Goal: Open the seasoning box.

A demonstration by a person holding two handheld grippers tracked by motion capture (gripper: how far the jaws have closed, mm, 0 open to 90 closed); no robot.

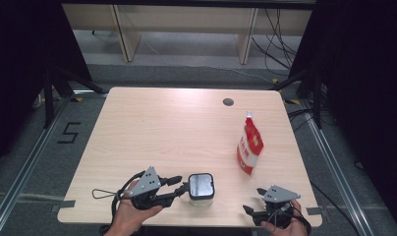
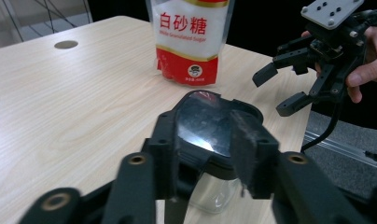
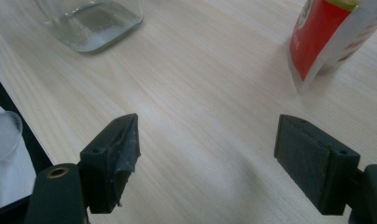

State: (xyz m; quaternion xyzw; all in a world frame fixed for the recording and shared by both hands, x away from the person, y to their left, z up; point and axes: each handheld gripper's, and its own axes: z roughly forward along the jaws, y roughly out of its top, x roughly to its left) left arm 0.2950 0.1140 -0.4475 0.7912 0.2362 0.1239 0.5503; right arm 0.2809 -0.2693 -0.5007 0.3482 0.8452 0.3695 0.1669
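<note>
1. Your left hand-held gripper (image 1: 183, 187) is clamped on the jar (image 1: 201, 187) lid (image 2: 210, 126), jar at 6 o'clock on the worktop (image 1: 162, 128).
2. Squeeze evenly; keep the jar upright.
3. Your right hand-held gripper (image 1: 253, 200) gapes, empty; sugar bag (image 1: 249, 147) sits at its 12 o'clock.

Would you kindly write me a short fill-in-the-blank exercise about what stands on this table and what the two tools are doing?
1. The left tool has its jaws around the black ____ of the glass jar.
2. The sugar pouch is white and ____.
3. The right tool has its jaws ____, with nothing between them.
4. The round hole in the table lies near its ____ edge.

Missing words: lid; red; open; far
</note>
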